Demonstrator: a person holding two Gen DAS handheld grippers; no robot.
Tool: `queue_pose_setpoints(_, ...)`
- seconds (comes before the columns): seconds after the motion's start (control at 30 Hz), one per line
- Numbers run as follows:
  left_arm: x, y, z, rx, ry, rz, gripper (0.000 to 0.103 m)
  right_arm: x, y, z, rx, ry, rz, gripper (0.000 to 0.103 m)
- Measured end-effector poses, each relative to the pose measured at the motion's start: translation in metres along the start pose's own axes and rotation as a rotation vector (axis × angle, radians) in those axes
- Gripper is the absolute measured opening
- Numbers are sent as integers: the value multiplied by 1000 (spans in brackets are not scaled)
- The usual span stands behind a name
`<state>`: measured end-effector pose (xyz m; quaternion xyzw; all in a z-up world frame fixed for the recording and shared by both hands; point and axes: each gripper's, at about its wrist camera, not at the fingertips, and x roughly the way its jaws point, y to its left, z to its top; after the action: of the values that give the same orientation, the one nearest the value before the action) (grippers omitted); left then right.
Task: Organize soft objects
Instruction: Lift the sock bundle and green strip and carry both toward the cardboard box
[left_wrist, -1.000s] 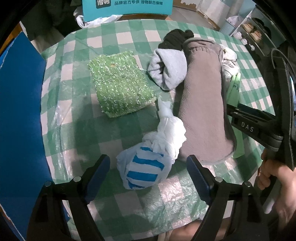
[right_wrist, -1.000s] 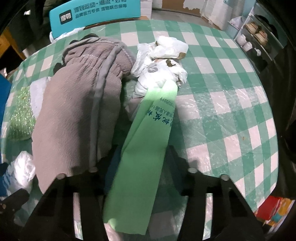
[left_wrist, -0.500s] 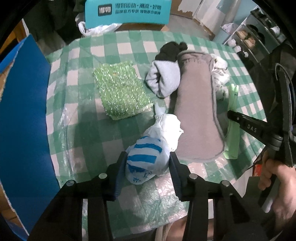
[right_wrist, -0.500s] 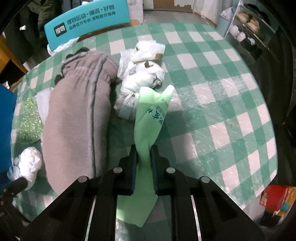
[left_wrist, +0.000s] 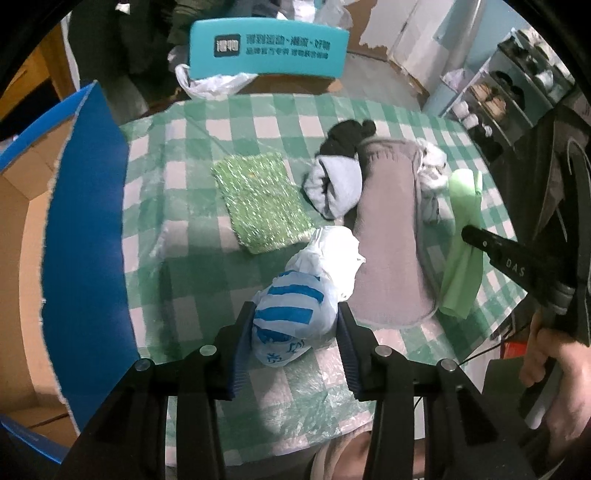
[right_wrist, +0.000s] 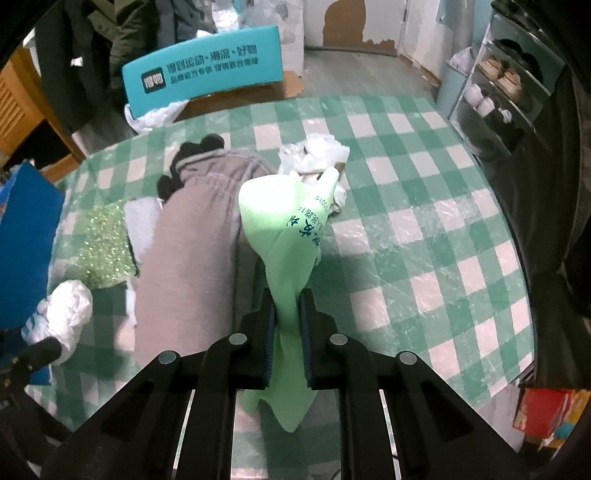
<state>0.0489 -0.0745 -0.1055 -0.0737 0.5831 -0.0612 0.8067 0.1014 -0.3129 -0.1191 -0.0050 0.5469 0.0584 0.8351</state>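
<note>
- Left gripper (left_wrist: 295, 332) clamps a blue-striped plastic bag (left_wrist: 295, 314) near the desk (left_wrist: 177, 266) edge.
- Right gripper (right_wrist: 287, 325) pinches a green cloth (right_wrist: 286, 236), lifted.
- Grey slipper (left_wrist: 391, 236), socks (left_wrist: 338, 184) and sponge (left_wrist: 258, 206) remain unsorted.

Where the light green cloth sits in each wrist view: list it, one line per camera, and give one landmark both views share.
Left wrist: the light green cloth hangs at the right edge, beside the long grey slipper, pinched by the right gripper.
Right wrist: it fills the centre, clamped in the right gripper.
Shared landmark: the teal chair back beyond the table.
</note>
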Motion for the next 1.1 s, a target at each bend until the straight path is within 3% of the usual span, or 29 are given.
queue_pose_setpoints(0.53,-49,12,9,-18,-124,33,43,-45,10,7,-25,-91,43,11)
queue_pose_setpoints(1.1,-79,24,7,-29,-200,46,43,-73,53,13,-110,-137,124,11)
